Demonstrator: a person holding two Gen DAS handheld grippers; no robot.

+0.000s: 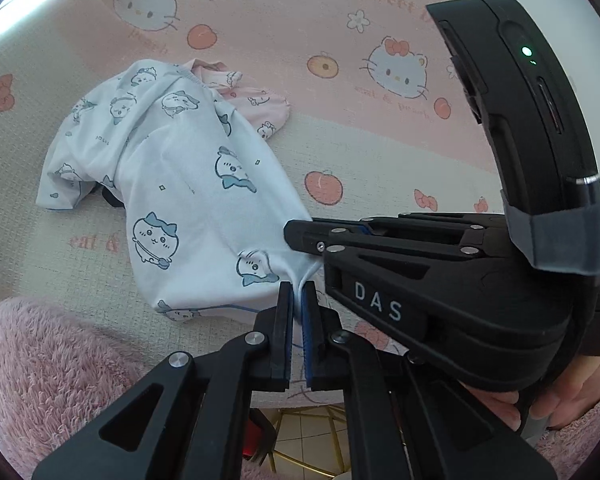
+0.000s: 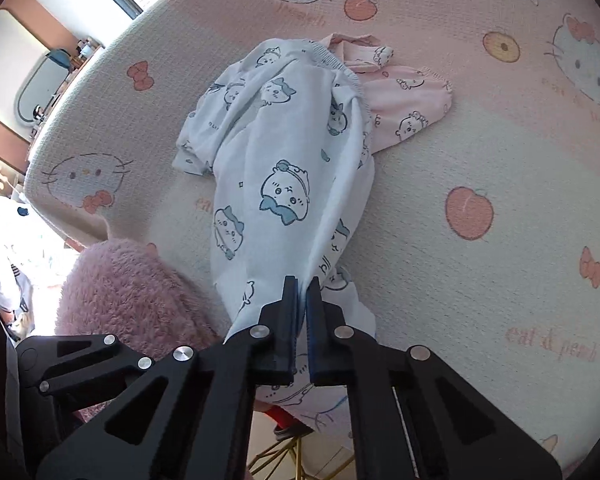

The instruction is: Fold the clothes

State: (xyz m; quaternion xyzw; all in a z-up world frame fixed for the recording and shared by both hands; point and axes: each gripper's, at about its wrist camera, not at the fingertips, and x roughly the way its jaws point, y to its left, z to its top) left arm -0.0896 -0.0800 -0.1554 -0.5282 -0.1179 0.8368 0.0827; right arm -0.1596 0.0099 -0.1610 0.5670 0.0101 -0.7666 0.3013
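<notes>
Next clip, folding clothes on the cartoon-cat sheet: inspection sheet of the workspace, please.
Surface: pink and cream cartoon-cat printed sheet, covering the work area.
Job's things: white garment with blue cartoon print, crumpled, near edge lifted; pink printed garment partly under it.
Clutter: fluffy pink fabric at the near edge.
Grippers: left tool and right tool both shut on the white garment's edge.
Cables: nothing seen.
Surroundings: tiled floor and gold frame below; room furniture at left.
</notes>
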